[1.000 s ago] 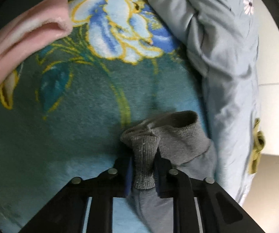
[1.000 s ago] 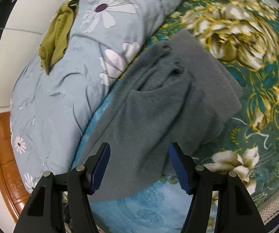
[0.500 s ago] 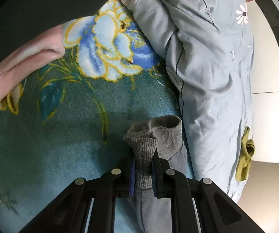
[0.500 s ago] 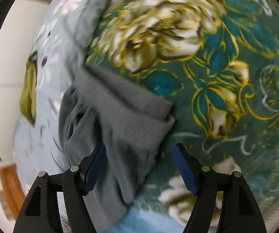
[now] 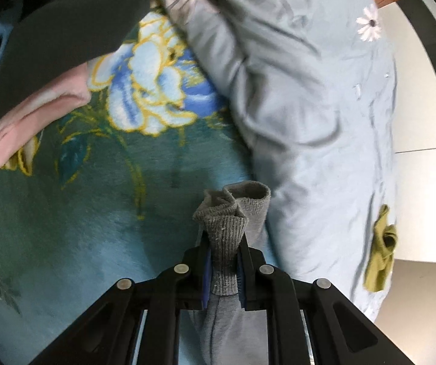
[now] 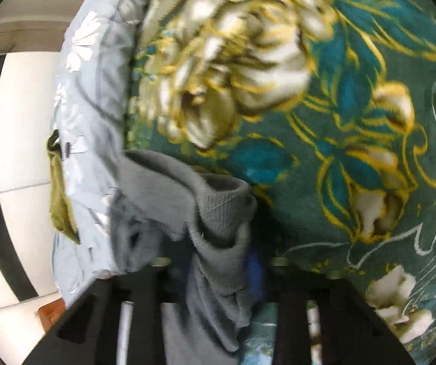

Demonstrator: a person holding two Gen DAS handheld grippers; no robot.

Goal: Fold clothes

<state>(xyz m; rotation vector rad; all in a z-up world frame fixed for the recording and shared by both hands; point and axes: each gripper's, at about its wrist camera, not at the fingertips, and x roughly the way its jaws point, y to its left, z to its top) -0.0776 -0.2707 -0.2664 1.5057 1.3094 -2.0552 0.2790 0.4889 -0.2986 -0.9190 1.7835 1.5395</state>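
Note:
A grey knit garment (image 5: 233, 213) with ribbed cuffs hangs bunched over the teal flowered blanket (image 5: 96, 213). My left gripper (image 5: 223, 261) is shut on one ribbed edge of it, with the cloth trailing down between the arms. In the right wrist view my right gripper (image 6: 218, 261) is shut on another ribbed edge of the same grey garment (image 6: 214, 213); the picture is blurred there and the fingers are mostly covered by cloth. Both grips hold the garment lifted off the blanket.
A pale blue flowered quilt (image 5: 309, 121) lies bunched along the bed's side, with an olive-green cloth (image 5: 380, 249) on it. A folded pink garment (image 5: 26, 121) and a dark one (image 5: 66, 24) lie at the far left. White floor (image 5: 421, 106) is beyond the bed.
My right gripper, open over the flat grey garment a second ago, has closed on its ribbed edge and lifted it. The left gripper kept its hold and drew the cloth up, bunching it.

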